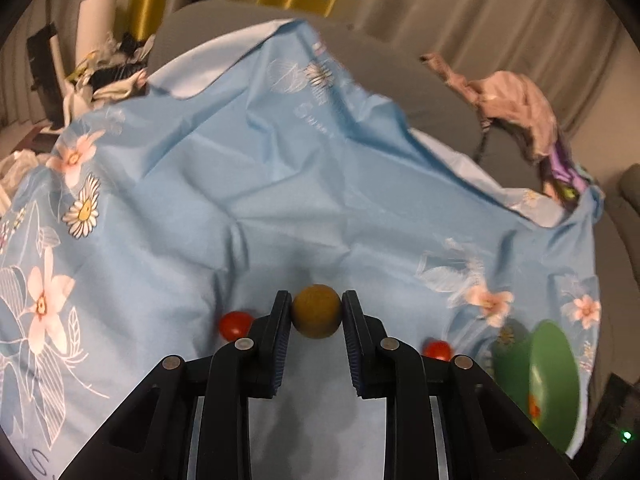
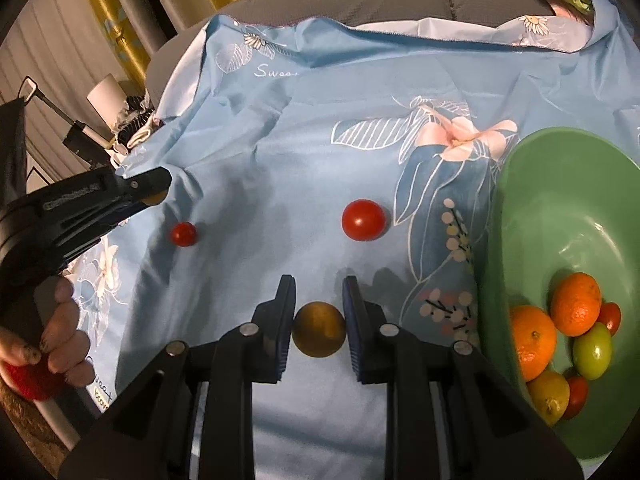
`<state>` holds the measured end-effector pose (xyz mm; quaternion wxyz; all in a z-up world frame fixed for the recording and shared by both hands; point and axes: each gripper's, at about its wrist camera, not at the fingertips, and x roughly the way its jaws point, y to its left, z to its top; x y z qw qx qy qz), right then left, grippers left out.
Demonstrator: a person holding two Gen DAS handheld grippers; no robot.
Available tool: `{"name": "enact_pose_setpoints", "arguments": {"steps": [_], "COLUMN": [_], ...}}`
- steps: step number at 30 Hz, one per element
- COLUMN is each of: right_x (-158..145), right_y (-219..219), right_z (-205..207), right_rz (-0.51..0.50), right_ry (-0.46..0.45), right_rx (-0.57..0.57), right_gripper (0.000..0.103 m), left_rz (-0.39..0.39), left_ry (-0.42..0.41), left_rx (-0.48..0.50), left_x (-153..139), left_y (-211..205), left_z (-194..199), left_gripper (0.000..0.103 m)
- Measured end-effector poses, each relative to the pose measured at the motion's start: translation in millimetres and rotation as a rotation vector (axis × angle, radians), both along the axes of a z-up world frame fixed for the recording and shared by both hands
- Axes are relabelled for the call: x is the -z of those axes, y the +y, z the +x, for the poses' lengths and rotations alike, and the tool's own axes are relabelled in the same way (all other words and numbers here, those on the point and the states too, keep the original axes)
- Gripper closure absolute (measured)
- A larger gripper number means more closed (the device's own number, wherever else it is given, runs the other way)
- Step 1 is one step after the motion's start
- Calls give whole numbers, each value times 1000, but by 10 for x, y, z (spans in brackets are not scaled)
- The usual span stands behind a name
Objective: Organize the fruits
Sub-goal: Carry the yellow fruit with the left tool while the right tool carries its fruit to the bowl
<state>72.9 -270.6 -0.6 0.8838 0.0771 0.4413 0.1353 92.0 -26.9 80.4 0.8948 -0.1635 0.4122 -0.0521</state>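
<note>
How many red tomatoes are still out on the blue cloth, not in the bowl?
2. A larger tomato lies near the green bowl; a smaller tomato lies further left, near the left gripper. Others may be hidden.

two grippers: left gripper [image 1: 316, 312], right gripper [image 2: 319, 312]. two brown round fruits, one per gripper [image 1: 317, 311] [image 2: 319, 329]. two red tomatoes on cloth [image 2: 364, 220] [image 2: 183, 234]. one green bowl [image 2: 560, 184]: two oranges [image 2: 534, 340] [image 2: 576, 304], one lemon [image 2: 550, 396], one green fruit [image 2: 593, 350], two small red tomatoes [image 2: 611, 316] [image 2: 578, 394].
</note>
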Motion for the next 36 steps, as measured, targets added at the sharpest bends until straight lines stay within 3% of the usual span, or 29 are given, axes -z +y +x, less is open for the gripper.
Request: {"name": "enact_pose_setpoints", "arguments": {"steps": [17, 36], "right_x": [-244, -612], "right_y": [-136, -589], "right_z": [-176, -451], "right_rz": [45, 148], "right_ry": [-89, -212], "right_rx": [38, 132], "right_gripper": [78, 78], "left_rz": [4, 31], "left_ry": [-213, -286], "left_rx": [125, 263], "left_x": [-610, -772], "left_y": [-308, -683], "left_z": [-518, -826], "left_gripper": [78, 78]}}
